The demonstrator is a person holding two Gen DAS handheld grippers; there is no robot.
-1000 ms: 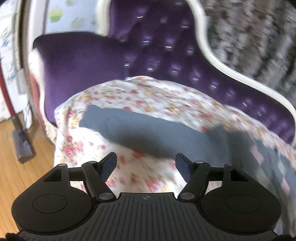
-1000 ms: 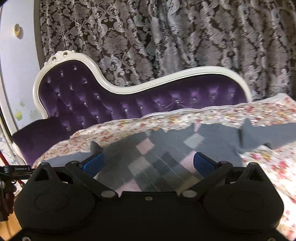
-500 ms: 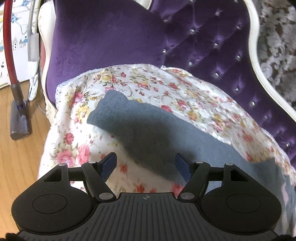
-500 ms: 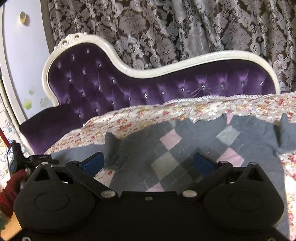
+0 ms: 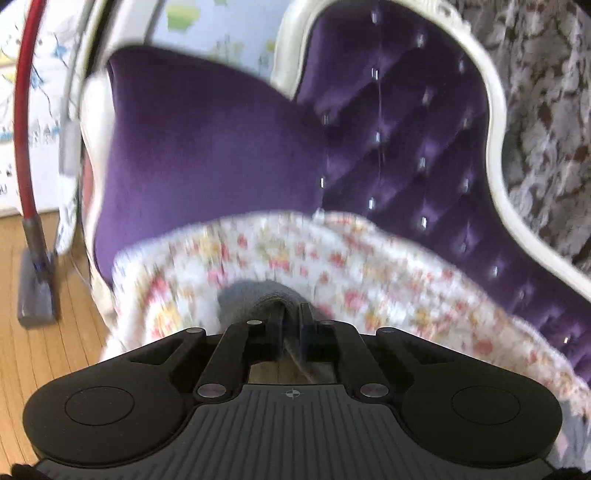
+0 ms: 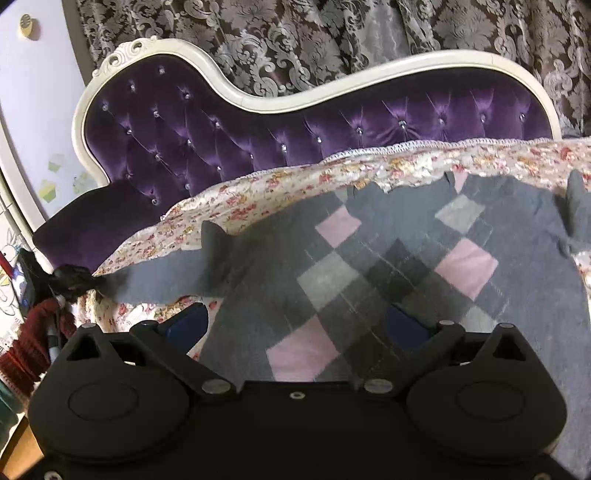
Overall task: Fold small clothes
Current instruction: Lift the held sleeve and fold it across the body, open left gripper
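A grey sweater [image 6: 388,266] with pink and pale grey diamonds lies flat on the floral sheet [image 6: 280,181] that covers the sofa. Its plain grey sleeve [image 6: 166,280] stretches out to the left. In the left wrist view the end of that sleeve [image 5: 255,295] bunches up between the fingers of my left gripper [image 5: 291,314], whose jaws are closing and pinch the cloth. My right gripper [image 6: 295,325] hovers open over the lower front of the sweater, its blue pads [image 6: 186,325] wide apart with nothing gripped.
The purple tufted sofa back [image 6: 258,122] with its white frame runs behind the sheet, patterned curtains [image 6: 332,33] beyond. A red vacuum cleaner [image 5: 35,258] stands on the wooden floor [image 5: 44,369] left of the sofa. A dark red sleeve [image 6: 33,332] shows at the left edge.
My left gripper moved to the sleeve's end and went from wide open to pinching it. The right gripper sank closer to the sweater and stayed open.
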